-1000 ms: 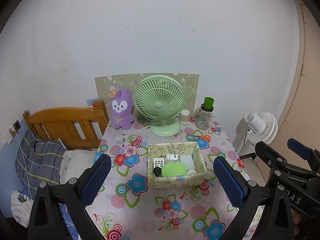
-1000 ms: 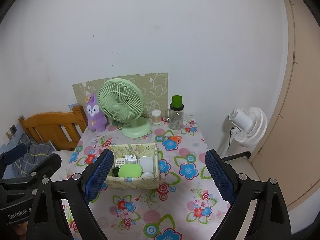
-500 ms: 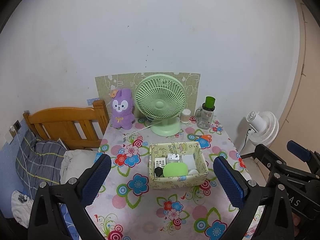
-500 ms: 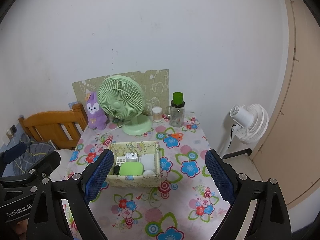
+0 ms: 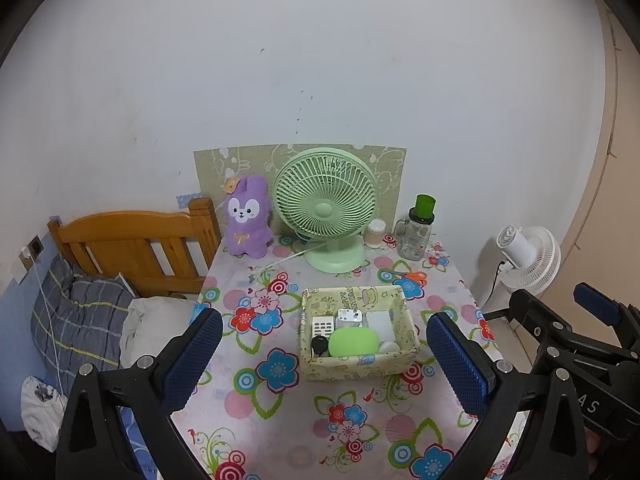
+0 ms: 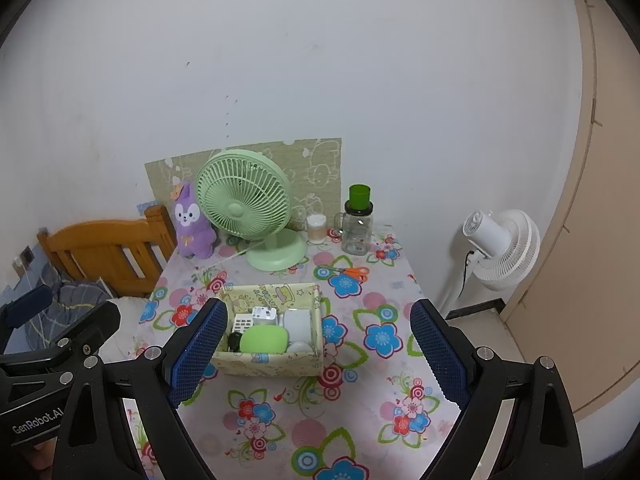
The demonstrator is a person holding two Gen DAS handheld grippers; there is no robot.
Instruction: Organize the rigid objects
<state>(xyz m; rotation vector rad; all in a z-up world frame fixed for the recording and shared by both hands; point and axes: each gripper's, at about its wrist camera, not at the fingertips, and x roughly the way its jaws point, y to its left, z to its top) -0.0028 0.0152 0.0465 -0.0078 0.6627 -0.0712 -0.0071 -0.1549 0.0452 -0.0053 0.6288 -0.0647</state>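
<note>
Both claws hang wide open and empty above the near edge of the table (image 5: 280,420): left claw (image 5: 324,360), right claw (image 6: 320,354). The box (image 5: 356,364) already holds a green case (image 5: 354,342) and several small items. Only the scissors (image 6: 348,272) lie loose on the table, so the sorting looks nearly done.

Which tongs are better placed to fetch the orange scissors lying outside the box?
Right, probably. The orange scissors lie right of the box, nearer the right tongs; both tongs are open and empty.
</note>
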